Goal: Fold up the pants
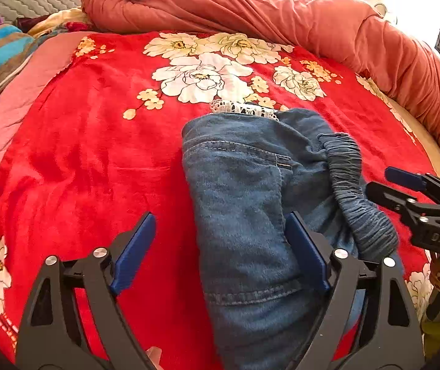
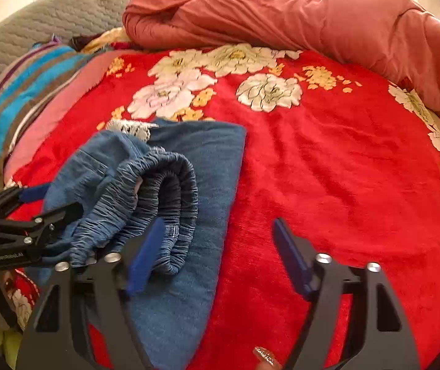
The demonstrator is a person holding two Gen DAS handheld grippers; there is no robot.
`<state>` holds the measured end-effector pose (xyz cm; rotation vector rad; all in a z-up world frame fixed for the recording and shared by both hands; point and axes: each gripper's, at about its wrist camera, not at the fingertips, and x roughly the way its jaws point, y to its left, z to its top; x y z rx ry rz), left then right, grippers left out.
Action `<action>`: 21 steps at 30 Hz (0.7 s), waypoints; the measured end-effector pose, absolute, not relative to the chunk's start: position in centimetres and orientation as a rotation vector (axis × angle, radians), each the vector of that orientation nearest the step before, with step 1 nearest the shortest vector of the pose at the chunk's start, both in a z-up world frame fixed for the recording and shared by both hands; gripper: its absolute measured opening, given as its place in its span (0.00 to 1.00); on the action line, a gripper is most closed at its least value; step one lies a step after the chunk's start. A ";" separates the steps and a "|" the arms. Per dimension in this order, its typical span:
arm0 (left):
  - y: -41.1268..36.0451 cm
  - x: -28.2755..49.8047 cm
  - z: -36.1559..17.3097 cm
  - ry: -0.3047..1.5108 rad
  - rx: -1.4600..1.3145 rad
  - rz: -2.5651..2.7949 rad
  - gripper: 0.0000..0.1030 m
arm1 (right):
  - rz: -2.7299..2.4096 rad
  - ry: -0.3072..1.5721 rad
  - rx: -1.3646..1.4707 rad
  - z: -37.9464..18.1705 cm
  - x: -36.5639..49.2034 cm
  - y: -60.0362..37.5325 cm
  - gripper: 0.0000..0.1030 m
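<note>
While folded jeans (image 1: 244, 203) lie on a red floral blanket (image 1: 81, 160), both grippers hover near. Left gripper (image 1: 220, 246) and right gripper (image 2: 216, 252) fingers are spread, grasping nothing.

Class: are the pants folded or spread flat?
Folded: the pants lie doubled in layers, waistband bunched on top, both grippers open.

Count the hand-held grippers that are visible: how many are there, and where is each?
2. The left hand-held gripper hangs open over the folded jeans; the right hand-held gripper hangs open at their elastic waistband, above the red blanket.
</note>
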<state>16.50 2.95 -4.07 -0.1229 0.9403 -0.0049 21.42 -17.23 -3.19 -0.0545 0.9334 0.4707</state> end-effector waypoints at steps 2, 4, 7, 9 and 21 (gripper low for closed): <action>2.9 16.3 -3.8 0.935 -0.124 -0.003 0.84 | 0.462 0.914 -0.050 -2.7 21.1 -17.6 0.86; 2.9 15.9 -3.5 0.927 -0.128 0.001 0.89 | 0.458 0.886 -0.033 -1.9 20.7 -18.2 0.87; 2.9 15.3 -2.7 0.910 -0.130 0.010 0.91 | 0.440 0.838 -0.004 -0.7 20.0 -19.3 0.93; 2.9 14.8 -2.1 0.894 -0.136 0.020 0.91 | 0.437 0.805 0.012 0.2 19.4 -20.0 0.94; 2.8 9.6 1.3 0.794 -0.152 0.040 0.91 | 0.443 0.639 0.009 5.2 14.4 -22.0 0.95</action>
